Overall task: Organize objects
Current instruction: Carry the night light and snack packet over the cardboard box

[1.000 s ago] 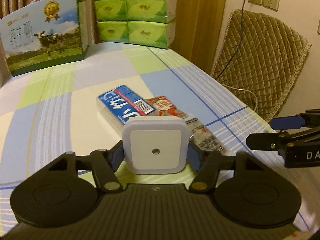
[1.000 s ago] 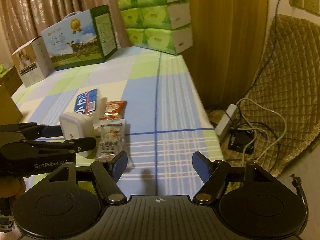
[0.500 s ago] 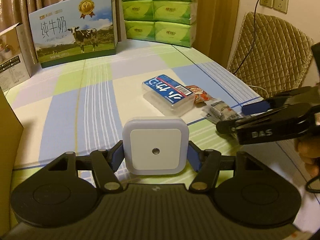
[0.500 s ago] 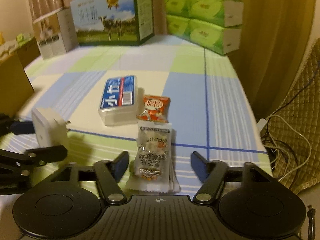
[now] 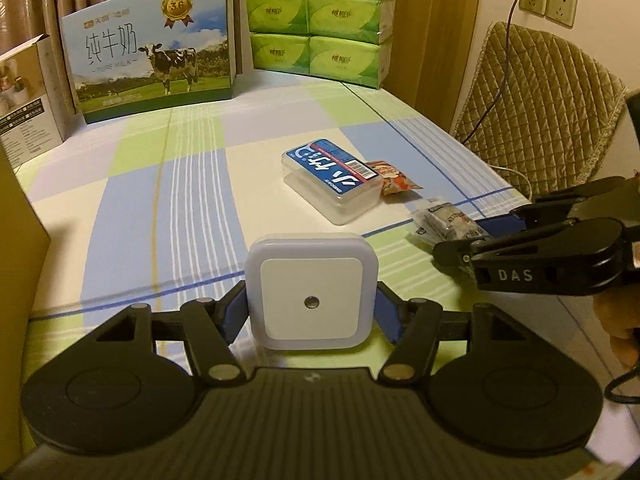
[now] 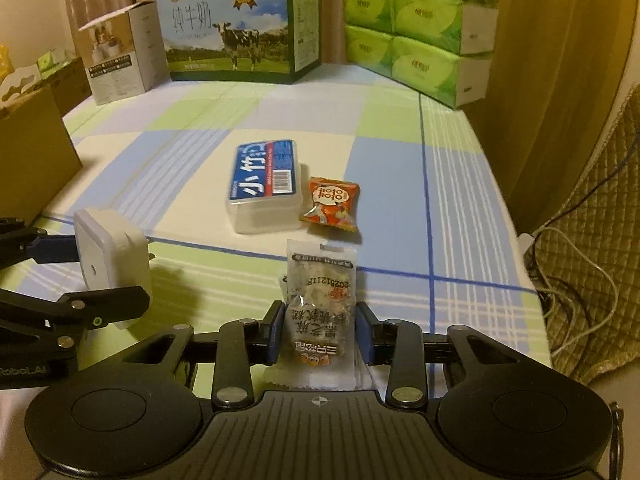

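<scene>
Left tongs [image 5: 312, 312] clenched on a white night light [image 5: 312, 286], held above the checked bench [image 5: 192, 184], sensor face toward the camera. Right tongs [image 6: 320, 332] just closing around a clear snack packet [image 6: 322, 300], blue pads [image 6: 273, 332] touching both its edges, packet lying flat on the bench. Just beyond that packet, an orange snack packet [image 6: 332, 204], touching a clear plastic box [image 6: 264, 188] with a blue label. Far beyond both tongs, a milk carton [image 5: 154, 52], green tissue packs [image 5: 320, 20] and a small white box [image 6: 120, 56]. Off to the left, a cardboard box [image 6: 34, 152].
</scene>
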